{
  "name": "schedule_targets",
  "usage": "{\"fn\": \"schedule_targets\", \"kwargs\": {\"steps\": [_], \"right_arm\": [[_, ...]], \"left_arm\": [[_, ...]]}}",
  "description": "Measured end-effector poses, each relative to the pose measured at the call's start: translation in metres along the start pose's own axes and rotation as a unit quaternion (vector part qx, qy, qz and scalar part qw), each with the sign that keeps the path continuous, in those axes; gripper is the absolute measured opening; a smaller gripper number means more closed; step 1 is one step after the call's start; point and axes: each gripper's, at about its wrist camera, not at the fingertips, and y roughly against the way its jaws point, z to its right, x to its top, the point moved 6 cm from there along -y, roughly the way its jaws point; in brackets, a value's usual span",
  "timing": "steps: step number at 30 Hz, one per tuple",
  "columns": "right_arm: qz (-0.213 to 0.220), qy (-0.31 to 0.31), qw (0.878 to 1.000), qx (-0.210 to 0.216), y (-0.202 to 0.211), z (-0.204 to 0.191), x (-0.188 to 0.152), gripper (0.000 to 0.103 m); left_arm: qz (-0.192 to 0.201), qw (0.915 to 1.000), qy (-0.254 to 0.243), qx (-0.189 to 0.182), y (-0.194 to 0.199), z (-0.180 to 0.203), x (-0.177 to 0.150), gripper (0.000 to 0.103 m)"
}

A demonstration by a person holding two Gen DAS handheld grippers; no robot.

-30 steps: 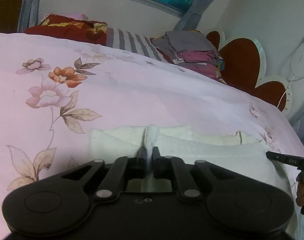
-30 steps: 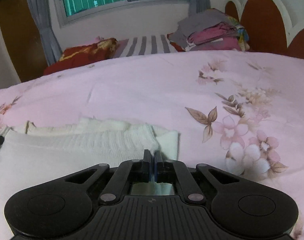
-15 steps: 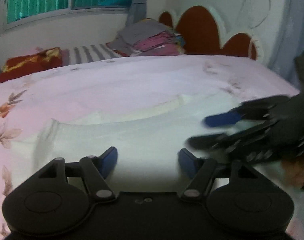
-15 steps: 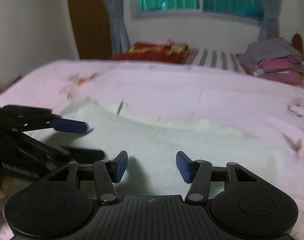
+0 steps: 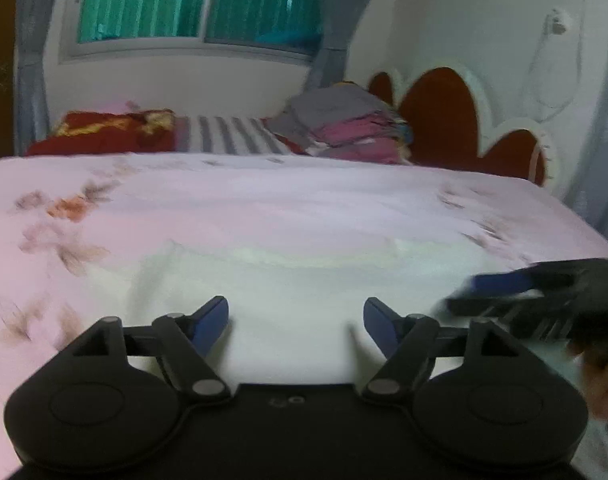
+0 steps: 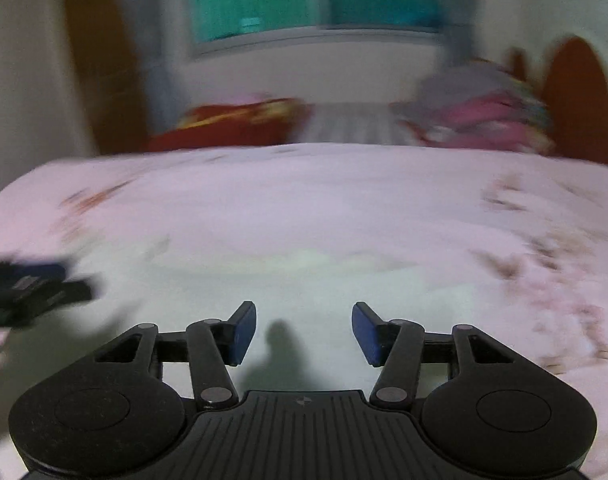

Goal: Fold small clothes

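Handling: folding this white garment (image 5: 288, 280) looks like light work to me; I judge it soft, limp and thin, with no stiffness to hold a crease by itself, so it will sag from wherever I lift it.
Garment place: it lies flat on the pink flowered bedspread (image 5: 264, 208), spread wide just ahead of both my tools, with a paler band along its far edge.
Where to grip: I would pinch it at an edge or corner, one tool at each end, so the cloth lifts evenly; a grab in the middle would only bunch it.
Slip risk: I expect the fabric to drag a little on the bedspread, not slide freely.
Left gripper (image 5: 296, 322): my jaws stand wide apart and have just been opening further; nothing is between the blue pads, only cloth lying under them.
Right gripper (image 6: 304, 330): my jaws stand apart with nothing pinched, a shadow on the cloth between them.
Pose: both tools point forward and downward over the garment, side by side; each shows at the edge of the other's view.
Hedge: both views are blurred, so whether the pads brush the fabric I cannot tell.
Background: a pile of clothes (image 5: 344, 128) sits by the headboard (image 5: 444, 116).
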Motion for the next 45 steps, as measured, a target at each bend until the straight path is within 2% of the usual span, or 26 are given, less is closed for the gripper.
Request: {"fn": "schedule_targets", "kwargs": {"steps": [3,5,6,9,11,12,14,15,18,20,22,25,29,30,32,35,38,41,45], "right_arm": [[-0.016,0.053,0.998,0.039,0.005,-0.037,-0.022,0.054],[-0.021,0.067,0.997,0.02,0.003,-0.042,-0.033,0.054],[-0.018,0.063,0.998,0.005,0.004,-0.036,-0.034,0.054],[-0.016,0.009,0.994,-0.103,0.01,0.01,-0.034,0.054],[-0.027,-0.038,0.991,-0.123,0.014,0.041,-0.037,0.054],[-0.03,-0.044,0.991,-0.119,0.016,0.044,-0.036,0.054],[-0.025,-0.032,0.992,-0.119,0.027,0.033,-0.03,0.054],[-0.015,-0.029,0.994,-0.104,0.032,0.024,-0.026,0.054],[-0.016,0.0,0.999,-0.051,0.039,-0.018,-0.03,0.054],[-0.037,0.032,0.998,-0.033,0.032,-0.043,-0.042,0.054],[-0.057,0.045,0.995,-0.062,0.024,-0.043,-0.057,0.054],[-0.054,0.015,0.995,-0.084,0.034,-0.038,-0.057,0.054],[-0.034,0.014,0.999,-0.018,0.067,-0.067,-0.065,0.053],[-0.038,0.016,0.999,-0.004,0.073,-0.077,-0.072,0.034],[-0.053,0.006,0.998,0.013,0.078,-0.086,-0.088,0.02],[-0.049,-0.014,0.998,0.022,0.084,-0.097,-0.101,0.02],[-0.046,-0.027,0.998,0.041,0.081,-0.109,-0.103,0.018],[-0.061,-0.038,0.996,0.046,0.076,-0.114,-0.107,0.016],[-0.058,-0.008,0.997,0.043,0.08,-0.117,-0.109,0.016]], "left_arm": [[-0.027,0.9995,-0.016,0.0,-0.007,0.014,-0.017,0.073],[-0.037,0.9989,-0.024,0.016,-0.012,0.005,-0.024,0.071],[-0.032,0.999,-0.022,0.024,-0.009,-0.005,-0.025,0.071],[-0.025,0.9983,0.005,0.053,0.005,-0.036,-0.025,0.07],[-0.026,0.9977,0.022,0.059,0.013,-0.044,-0.023,0.068],[-0.021,0.9974,0.029,0.062,0.019,-0.042,-0.02,0.068],[-0.007,0.9985,0.032,0.045,0.029,-0.027,-0.018,0.07],[-0.006,0.9989,0.028,0.036,0.031,-0.016,-0.019,0.07],[-0.031,0.9993,-0.003,0.022,0.026,0.017,-0.036,0.07],[-0.063,0.9971,-0.023,0.036,0.016,0.025,-0.05,0.071],[-0.058,0.9972,-0.021,0.043,0.02,0.022,-0.054,0.07],[-0.048,0.9979,-0.005,0.043,0.04,0.017,-0.052,0.069],[-0.028,0.999,0.001,0.036,0.07,0.033,-0.062,0.067],[-0.027,0.999,0.003,0.037,0.075,0.036,-0.066,0.067],[-0.022,0.9988,0.013,0.042,0.086,0.04,-0.076,0.067],[-0.027,0.9985,0.025,0.042,0.09,0.045,-0.09,0.067],[-0.037,0.9978,0.026,0.048,0.085,0.044,-0.097,0.06],[-0.04,0.9975,0.034,0.046,0.085,0.037,-0.1,0.061],[-0.036,0.9967,0.032,0.065,0.095,0.029,-0.101,0.065]]}}
